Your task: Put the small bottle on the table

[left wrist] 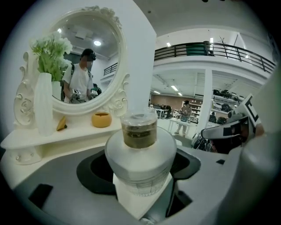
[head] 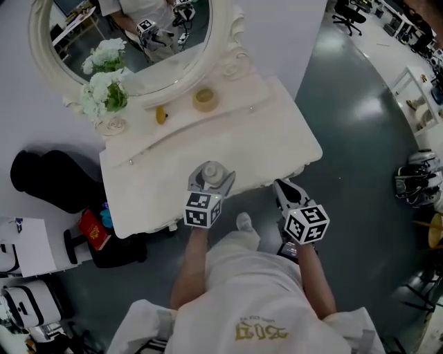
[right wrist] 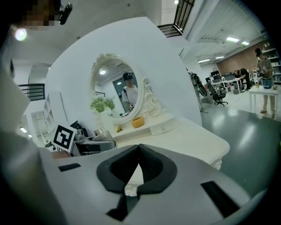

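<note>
**The bottle [left wrist: 139, 132] in the left claw [head: 210, 181]**

The left claw is gripping the bottle upright at the surface's [head: 263, 131] near edge; touching it or not, cannot tell. The right claw [right wrist: 139, 167] is hanging closed, empty, just off that edge.

I see a white dressing table [head: 277, 131] against a white wall [head: 277, 21], its oval mirror [head: 138, 48] set in an ornate white frame, with a vase of white flowers [head: 104, 93] beside it. The floor [head: 360, 152] is glossy dark grey-green and catches the ceiling light. A railed balcony [left wrist: 210, 48] overlooks the open hall beyond.
</note>
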Demonstrator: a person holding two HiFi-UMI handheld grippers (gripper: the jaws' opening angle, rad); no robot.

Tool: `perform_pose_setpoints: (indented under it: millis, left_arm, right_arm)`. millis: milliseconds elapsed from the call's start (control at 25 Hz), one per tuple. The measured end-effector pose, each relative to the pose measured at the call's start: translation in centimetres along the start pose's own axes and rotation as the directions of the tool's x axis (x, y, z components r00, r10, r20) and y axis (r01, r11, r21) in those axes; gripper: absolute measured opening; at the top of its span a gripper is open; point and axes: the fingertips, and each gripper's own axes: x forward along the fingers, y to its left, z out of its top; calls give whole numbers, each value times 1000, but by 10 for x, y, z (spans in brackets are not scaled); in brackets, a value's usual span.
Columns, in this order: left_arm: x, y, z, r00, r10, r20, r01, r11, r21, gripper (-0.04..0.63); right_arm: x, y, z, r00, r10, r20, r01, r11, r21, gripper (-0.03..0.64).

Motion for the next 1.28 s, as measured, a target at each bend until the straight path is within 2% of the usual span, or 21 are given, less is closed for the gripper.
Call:
perform_pose_setpoints:
  millis: [240, 520, 920, 1160, 1280]
  left_arm:
    - [53, 35, 7, 999, -16, -40, 16, 1000, -9, 353]
    - [94, 59, -2, 995, -33, -91, 31, 999, -23, 353]
    - [136, 75, -42, 981, -45, -191, 42, 999, -21, 353]
    - [159, 75, -52, 976, -65, -206, 66, 998, -3, 353]
    - [164, 75, -52, 977, -53, -207, 55, 998, 2, 351]
  right_arm:
    - [55, -33, 18, 999, -26, -24, 26, 1000, 8, 12]
    - [93, -55, 20, 995, -52, -81, 52, 999, 3, 12]
    - [113, -88, 1, 979, -118, -168, 123, 992, 22, 12]
    - [127, -96, -15, 970, -127, -207, 140, 989, 47, 12]
    - [128, -97, -20, 967, -124, -223, 139, 989, 52, 12]
